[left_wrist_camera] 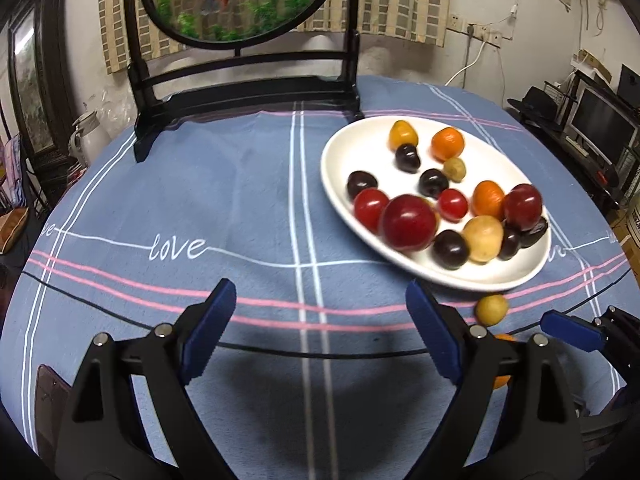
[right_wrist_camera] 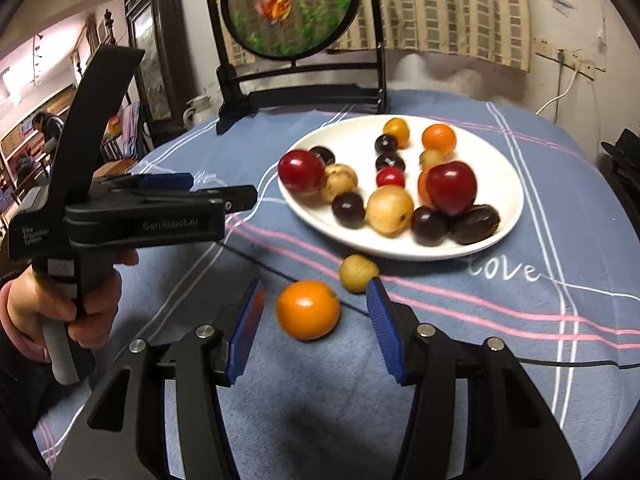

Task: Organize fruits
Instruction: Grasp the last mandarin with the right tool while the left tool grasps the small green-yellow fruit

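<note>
A white oval plate [left_wrist_camera: 336, 152] [right_wrist_camera: 508, 184] holds several red, dark purple, orange and yellow fruits. An orange [right_wrist_camera: 308, 309] and a small yellow-green fruit [right_wrist_camera: 358, 273] [left_wrist_camera: 491, 310] lie on the blue tablecloth in front of the plate. My right gripper [right_wrist_camera: 314, 304] is open, its blue pads on either side of the orange without touching it. My left gripper [left_wrist_camera: 320, 312] is open and empty over bare cloth, left of the plate. It shows from the side in the right wrist view [right_wrist_camera: 192, 184], held by a hand.
A black wooden stand with a round goldfish screen [left_wrist_camera: 240, 0] [right_wrist_camera: 292, 8] stands at the table's back. A white jug [left_wrist_camera: 86, 132] sits beyond the left edge. Shelves and a monitor [left_wrist_camera: 600, 124] are at the right.
</note>
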The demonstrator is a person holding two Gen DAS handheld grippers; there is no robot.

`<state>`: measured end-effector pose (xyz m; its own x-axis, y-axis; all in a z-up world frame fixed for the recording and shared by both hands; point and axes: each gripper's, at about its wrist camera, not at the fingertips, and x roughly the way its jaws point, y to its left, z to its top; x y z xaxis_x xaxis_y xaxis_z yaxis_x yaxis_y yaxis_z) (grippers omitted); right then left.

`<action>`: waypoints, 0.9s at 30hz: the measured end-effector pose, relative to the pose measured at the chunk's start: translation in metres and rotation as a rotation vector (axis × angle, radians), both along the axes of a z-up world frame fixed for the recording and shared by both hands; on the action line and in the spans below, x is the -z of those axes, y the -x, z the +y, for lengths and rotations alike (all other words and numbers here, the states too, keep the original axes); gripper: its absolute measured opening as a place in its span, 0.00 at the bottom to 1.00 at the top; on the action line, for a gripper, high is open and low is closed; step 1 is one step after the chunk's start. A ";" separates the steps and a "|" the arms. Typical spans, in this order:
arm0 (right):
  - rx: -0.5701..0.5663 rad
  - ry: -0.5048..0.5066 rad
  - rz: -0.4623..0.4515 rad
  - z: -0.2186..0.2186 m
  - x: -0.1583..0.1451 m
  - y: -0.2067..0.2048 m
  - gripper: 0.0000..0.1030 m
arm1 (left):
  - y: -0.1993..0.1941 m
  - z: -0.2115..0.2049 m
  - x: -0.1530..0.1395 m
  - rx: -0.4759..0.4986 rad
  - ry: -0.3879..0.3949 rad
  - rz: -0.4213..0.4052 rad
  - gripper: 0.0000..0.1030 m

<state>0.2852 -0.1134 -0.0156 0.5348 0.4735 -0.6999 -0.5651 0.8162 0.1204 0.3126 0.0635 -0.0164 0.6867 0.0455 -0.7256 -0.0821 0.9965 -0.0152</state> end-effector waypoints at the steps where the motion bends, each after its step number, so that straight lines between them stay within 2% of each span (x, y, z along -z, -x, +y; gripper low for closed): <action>1: -0.003 0.009 0.007 0.002 0.002 -0.001 0.52 | 0.000 0.002 0.001 -0.008 0.003 0.005 0.86; 6: -0.012 0.031 0.042 0.007 0.010 -0.004 0.52 | -0.002 0.013 0.005 -0.038 0.047 0.030 0.86; 16: 0.013 0.023 0.118 0.015 0.023 -0.018 0.52 | -0.002 0.010 0.004 -0.028 0.050 0.032 0.86; 19: 0.005 0.046 0.116 0.016 0.023 -0.017 0.38 | -0.001 0.009 0.004 -0.027 0.052 0.031 0.86; 21: -0.003 0.062 0.104 0.014 0.019 -0.015 0.38 | -0.001 0.009 0.004 -0.024 0.055 0.031 0.86; 23: 0.001 0.030 0.089 0.006 0.007 -0.013 0.37 | -0.001 0.007 0.003 -0.018 0.054 0.027 0.86; 27: 0.094 -0.043 0.008 -0.023 -0.020 -0.017 0.37 | 0.001 -0.001 0.003 0.008 0.041 0.022 0.86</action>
